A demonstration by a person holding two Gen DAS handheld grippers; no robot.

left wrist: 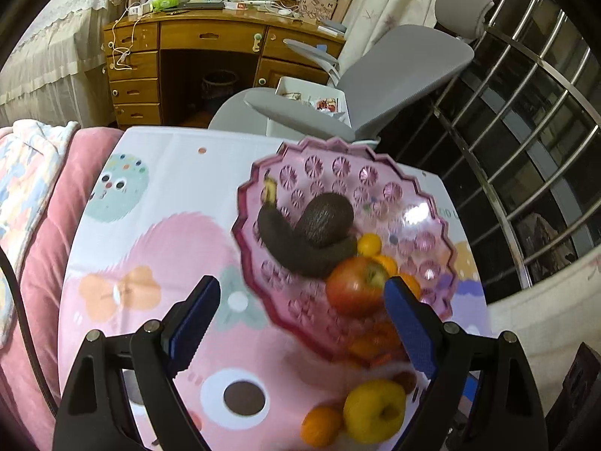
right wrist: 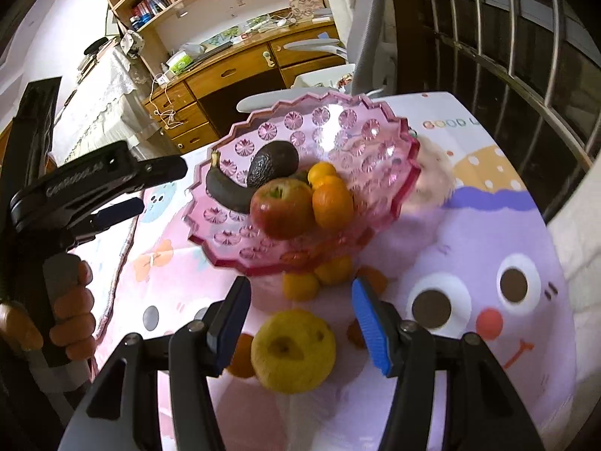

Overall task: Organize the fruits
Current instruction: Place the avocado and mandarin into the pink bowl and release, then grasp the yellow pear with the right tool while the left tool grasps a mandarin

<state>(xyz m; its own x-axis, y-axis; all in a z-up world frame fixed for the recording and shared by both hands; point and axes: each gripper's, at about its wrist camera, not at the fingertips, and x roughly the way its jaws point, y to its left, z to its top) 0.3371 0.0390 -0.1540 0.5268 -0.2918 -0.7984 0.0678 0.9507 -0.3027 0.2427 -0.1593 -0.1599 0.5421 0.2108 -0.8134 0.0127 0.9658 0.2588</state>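
A pink glass fruit bowl (left wrist: 424,203) (right wrist: 375,139) stands on the cartoon-print table. It holds a dark banana (left wrist: 289,240) (right wrist: 225,188), an avocado (left wrist: 326,218) (right wrist: 272,163), a red apple (left wrist: 353,285) (right wrist: 281,206) and small oranges (right wrist: 332,203). A yellow apple (left wrist: 373,411) (right wrist: 293,349) and several small oranges (left wrist: 321,426) (right wrist: 300,285) lie on the table before the bowl. My left gripper (left wrist: 302,293) is open and empty above the bowl's near rim. My right gripper (right wrist: 300,293) is open and empty, just above the yellow apple.
A grey office chair (left wrist: 375,86) and a wooden desk (left wrist: 210,37) stand behind the table. A pink blanket (left wrist: 45,225) lies at the left. A barred window (left wrist: 526,131) runs along the right. The left gripper's body (right wrist: 94,184) shows at the left of the right wrist view.
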